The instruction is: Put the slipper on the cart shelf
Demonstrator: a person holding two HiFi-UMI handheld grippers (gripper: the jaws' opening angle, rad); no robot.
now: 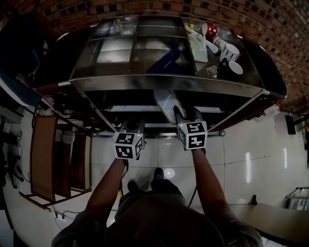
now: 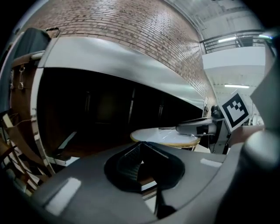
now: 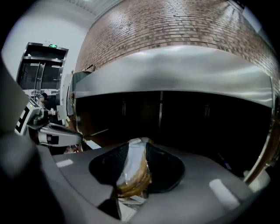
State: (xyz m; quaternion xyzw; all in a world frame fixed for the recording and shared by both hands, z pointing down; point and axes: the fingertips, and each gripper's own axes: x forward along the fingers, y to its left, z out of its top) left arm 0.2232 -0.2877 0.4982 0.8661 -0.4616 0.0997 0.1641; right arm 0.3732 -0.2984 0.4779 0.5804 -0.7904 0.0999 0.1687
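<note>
Now we hold the slipper tight btw the jaws of our R gripper. Our L gripper, just left of it, is shut & empty.

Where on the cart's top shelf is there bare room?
The steel cart's top shelf is bare at left, between its left rim and the blue object mid-shelf. The right end is crowded: white mugs, red cup, pale cloth.

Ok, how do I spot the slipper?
Look at the steel cart by the brick wall. Below its front rail, a flat slipper juts from the right gripper, jaws clamped on one end. Its pale sole with tan edge differs from the blue object higher in the cart.
</note>
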